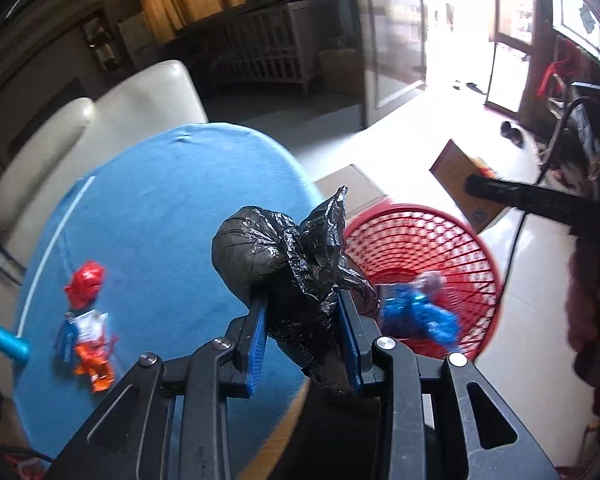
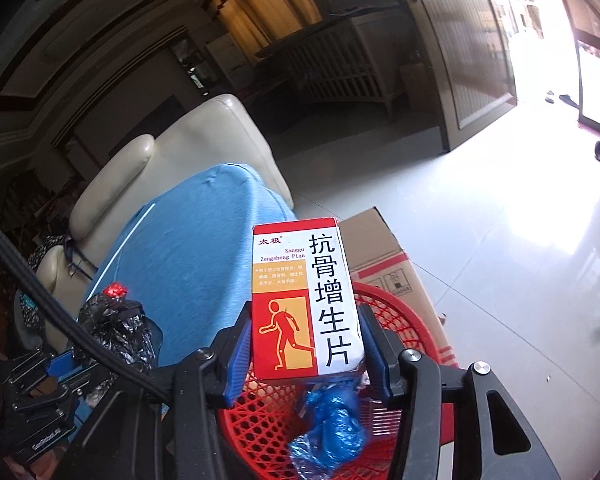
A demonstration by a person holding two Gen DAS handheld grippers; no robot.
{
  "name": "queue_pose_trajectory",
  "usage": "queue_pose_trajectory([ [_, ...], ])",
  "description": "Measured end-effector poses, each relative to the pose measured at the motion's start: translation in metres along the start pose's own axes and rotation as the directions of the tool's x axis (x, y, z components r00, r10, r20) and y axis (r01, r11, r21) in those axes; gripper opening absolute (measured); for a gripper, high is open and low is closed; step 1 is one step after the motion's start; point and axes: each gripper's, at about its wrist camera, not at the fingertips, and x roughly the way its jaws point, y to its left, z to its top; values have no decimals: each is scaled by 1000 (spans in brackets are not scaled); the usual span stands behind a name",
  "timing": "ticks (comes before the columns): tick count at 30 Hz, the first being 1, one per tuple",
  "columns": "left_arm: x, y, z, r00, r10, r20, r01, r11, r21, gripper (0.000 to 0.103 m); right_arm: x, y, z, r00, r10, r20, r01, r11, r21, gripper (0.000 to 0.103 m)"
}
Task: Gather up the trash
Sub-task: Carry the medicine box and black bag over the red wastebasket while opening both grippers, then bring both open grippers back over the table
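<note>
My left gripper (image 1: 304, 336) clamps the knotted black bag (image 1: 288, 264) over the table's right edge, just short of the red basket (image 1: 460, 240). My right gripper (image 2: 304, 344) pinches the medicine box (image 2: 304, 300) directly above the basket (image 2: 404, 320). I judge: release box first, carry bag rightward before opening.

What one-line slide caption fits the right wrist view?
Right gripper holds a red-and-white medicine box above the red basket, which already contains crumpled blue plastic.
</note>
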Motion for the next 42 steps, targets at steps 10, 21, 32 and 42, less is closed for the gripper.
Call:
queue_pose_trajectory([
  [10, 3, -15, 17, 991, -130, 29, 130, 992, 4, 61, -3, -12, 6, 1000, 22, -17, -21, 998, 56, 62],
  [21, 16, 34, -15, 995, -85, -50, 79, 990, -115, 61, 10, 8, 5, 999, 36, -39, -35, 999, 30, 62],
  [32, 2, 112, -68, 997, 46, -58, -60, 960, -272, 62, 31, 61, 0, 994, 64, -94, -70, 996, -62, 62],
  [42, -10, 200, -144, 981, 144, -131, -189, 866, -464, 62, 60, 132, -10, 979, 102, -176, -137, 970, -201, 62],
])
